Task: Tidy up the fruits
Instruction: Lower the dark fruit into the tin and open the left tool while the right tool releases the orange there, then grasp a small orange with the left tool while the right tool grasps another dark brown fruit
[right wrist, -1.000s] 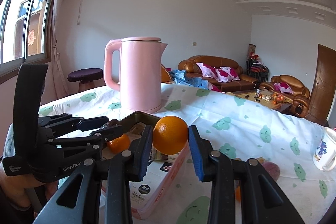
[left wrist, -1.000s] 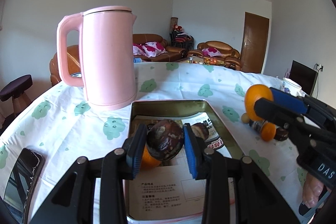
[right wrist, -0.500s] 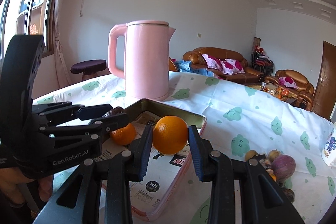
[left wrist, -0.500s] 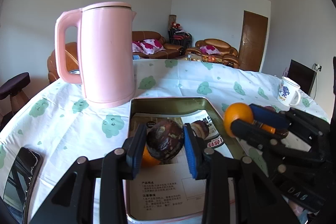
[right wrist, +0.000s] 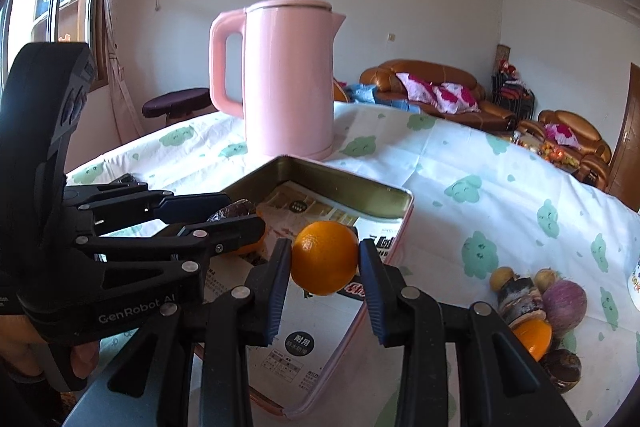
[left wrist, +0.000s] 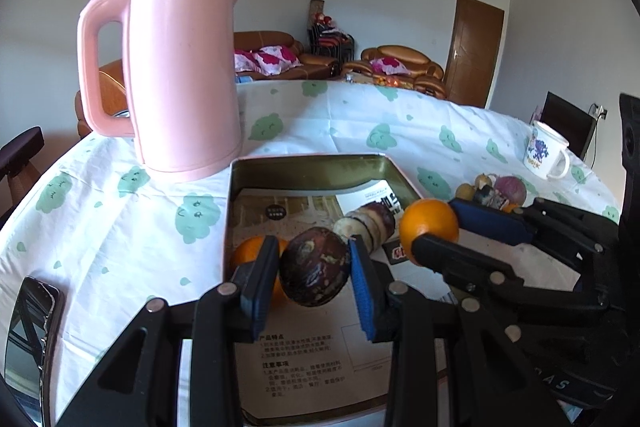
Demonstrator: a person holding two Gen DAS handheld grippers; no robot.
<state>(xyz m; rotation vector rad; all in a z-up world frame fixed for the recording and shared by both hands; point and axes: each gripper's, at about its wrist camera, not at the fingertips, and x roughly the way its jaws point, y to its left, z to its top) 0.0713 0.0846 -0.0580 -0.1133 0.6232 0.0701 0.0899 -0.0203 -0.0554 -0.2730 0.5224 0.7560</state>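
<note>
My left gripper [left wrist: 314,275] is shut on a dark brown wrinkled fruit [left wrist: 314,273], held just above the open metal tin [left wrist: 312,167]. My right gripper [right wrist: 324,263] is shut on an orange [right wrist: 324,257] over the tin's right side. In the left wrist view that orange [left wrist: 430,229] hangs close to the right of the dark fruit. A second orange [left wrist: 244,255] and a pale-ended purple chunk [left wrist: 368,223] lie in the tin on printed paper. The left gripper [right wrist: 244,214] with its dark fruit [right wrist: 234,209] shows left of the held orange.
A tall pink kettle [left wrist: 184,75] stands just behind the tin's far left corner. Several loose fruits [right wrist: 532,311] lie on the cloth right of the tin. A white mug [left wrist: 544,157] sits at the far right. A phone [left wrist: 28,331] lies near the table's left edge.
The right gripper has carried the orange down and leftward, from beside the tin to over its right side near the left gripper. The left gripper still holds the dark fruit and has tipped down slightly.
</note>
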